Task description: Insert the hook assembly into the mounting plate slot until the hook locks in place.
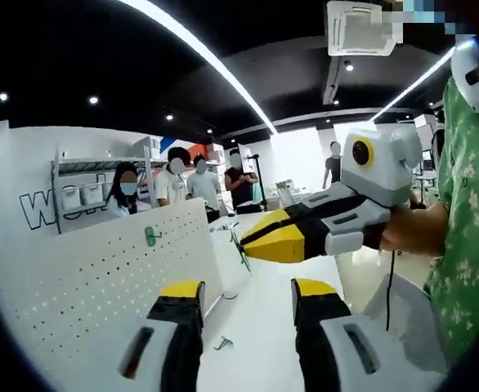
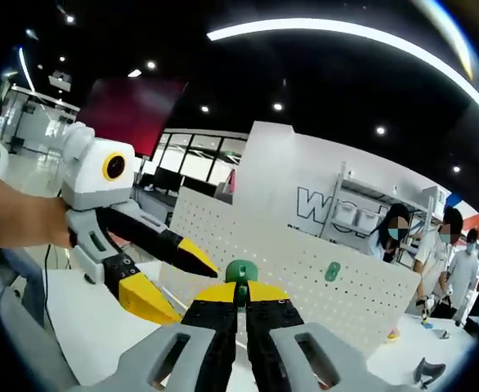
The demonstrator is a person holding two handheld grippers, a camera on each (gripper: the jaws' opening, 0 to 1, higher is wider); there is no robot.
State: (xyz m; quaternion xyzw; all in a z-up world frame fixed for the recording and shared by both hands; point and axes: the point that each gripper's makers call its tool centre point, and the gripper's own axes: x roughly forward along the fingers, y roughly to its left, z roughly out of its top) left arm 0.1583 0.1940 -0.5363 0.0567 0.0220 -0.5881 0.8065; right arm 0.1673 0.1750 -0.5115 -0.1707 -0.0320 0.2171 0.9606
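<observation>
Here's the white perforated pegboard mounting plate (image 1: 100, 269), standing upright on the white surface (image 1: 260, 327). A small green hook (image 1: 150, 237) is already seated in its holes, near the top edge. In the right gripper view the same plate (image 2: 305, 278) stretches across the middle, with that seated green hook (image 2: 332, 271) on its face.

The left gripper (image 1: 248, 294) rises from below, yellow-tipped black fingers (image 1: 182, 302) spread wide apart, nothing between them. It points at the surface beside the plate, where a small grey metal clip (image 1: 222, 343) lies loose.

The right gripper (image 2: 241, 296) has its fingers pressed together on a second green hook piece (image 2: 241, 271), whose rounded green top pokes out just above the yellow tips. It sits in front of the plate; whether it touches the plate I cannot tell. In the left gripper view that right gripper (image 1: 248, 238) comes in from the right, a thin green stem hanging at its tip.

In the right gripper view, the left gripper (image 2: 178, 282) is to the left, fingers parted.

Around the room: a dark ceiling with long light strips (image 1: 199, 53), a white wall shelf with bins (image 1: 84, 192), and several masked onlookers (image 1: 186, 181) standing behind the plate.
</observation>
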